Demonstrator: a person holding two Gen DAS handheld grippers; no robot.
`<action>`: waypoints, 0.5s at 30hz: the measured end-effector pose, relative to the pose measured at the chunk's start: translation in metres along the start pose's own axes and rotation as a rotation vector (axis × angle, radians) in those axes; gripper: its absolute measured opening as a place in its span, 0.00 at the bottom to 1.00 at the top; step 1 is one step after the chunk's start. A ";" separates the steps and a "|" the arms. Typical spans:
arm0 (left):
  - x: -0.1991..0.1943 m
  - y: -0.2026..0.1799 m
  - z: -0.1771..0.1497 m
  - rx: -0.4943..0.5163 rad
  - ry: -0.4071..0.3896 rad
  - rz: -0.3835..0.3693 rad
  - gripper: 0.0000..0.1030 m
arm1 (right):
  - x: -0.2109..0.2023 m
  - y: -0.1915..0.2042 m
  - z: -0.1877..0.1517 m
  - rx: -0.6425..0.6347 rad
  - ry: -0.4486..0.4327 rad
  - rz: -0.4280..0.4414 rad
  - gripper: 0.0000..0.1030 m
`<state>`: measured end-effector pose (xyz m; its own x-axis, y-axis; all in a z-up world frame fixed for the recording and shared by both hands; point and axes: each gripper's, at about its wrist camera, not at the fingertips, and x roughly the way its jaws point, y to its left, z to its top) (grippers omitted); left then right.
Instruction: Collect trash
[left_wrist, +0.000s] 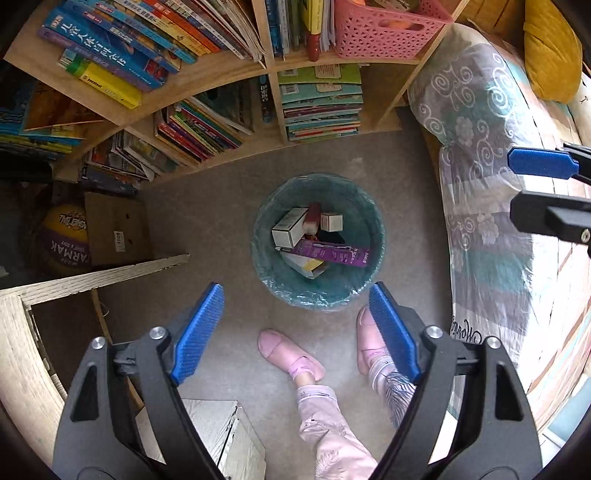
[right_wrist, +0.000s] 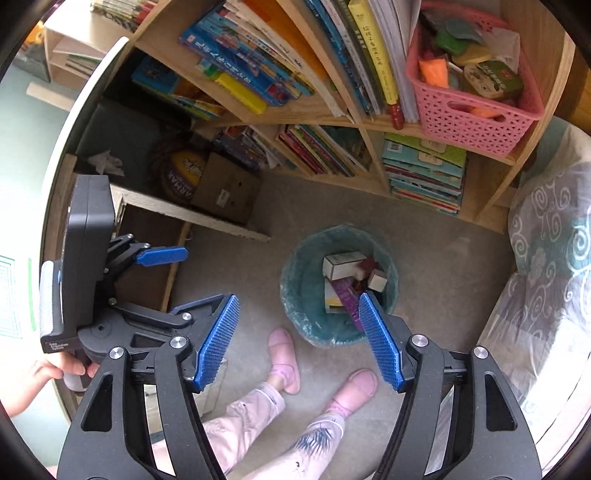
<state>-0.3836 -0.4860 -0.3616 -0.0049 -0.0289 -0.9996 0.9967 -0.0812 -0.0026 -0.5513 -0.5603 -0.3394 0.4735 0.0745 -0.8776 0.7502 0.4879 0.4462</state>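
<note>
1. The left gripper (left_wrist: 295, 325) and right gripper (right_wrist: 299, 339) were both wide apart and held nothing.
2. Past them, the bin (left_wrist: 373, 218) on the floor already held boxes (left_wrist: 290, 230).
3. The drop looked done; next, find more trash.

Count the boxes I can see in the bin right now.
4 in the bin: white box upper left, small white box upper right, purple box across the middle, yellow-white box beneath it. Others may lie hidden underneath.
</note>
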 end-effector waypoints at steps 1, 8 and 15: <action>0.000 0.000 -0.001 0.001 -0.002 0.002 0.80 | -0.001 0.000 -0.001 -0.003 0.001 0.000 0.67; -0.001 -0.008 -0.008 0.015 -0.012 0.020 0.83 | -0.009 -0.004 -0.009 0.024 -0.011 0.004 0.72; -0.019 -0.015 -0.012 0.011 -0.041 0.058 0.87 | -0.029 0.001 -0.016 0.006 -0.025 0.013 0.74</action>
<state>-0.3980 -0.4723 -0.3432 0.0495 -0.0751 -0.9959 0.9944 -0.0892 0.0562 -0.5717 -0.5480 -0.3164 0.4943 0.0591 -0.8673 0.7466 0.4822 0.4584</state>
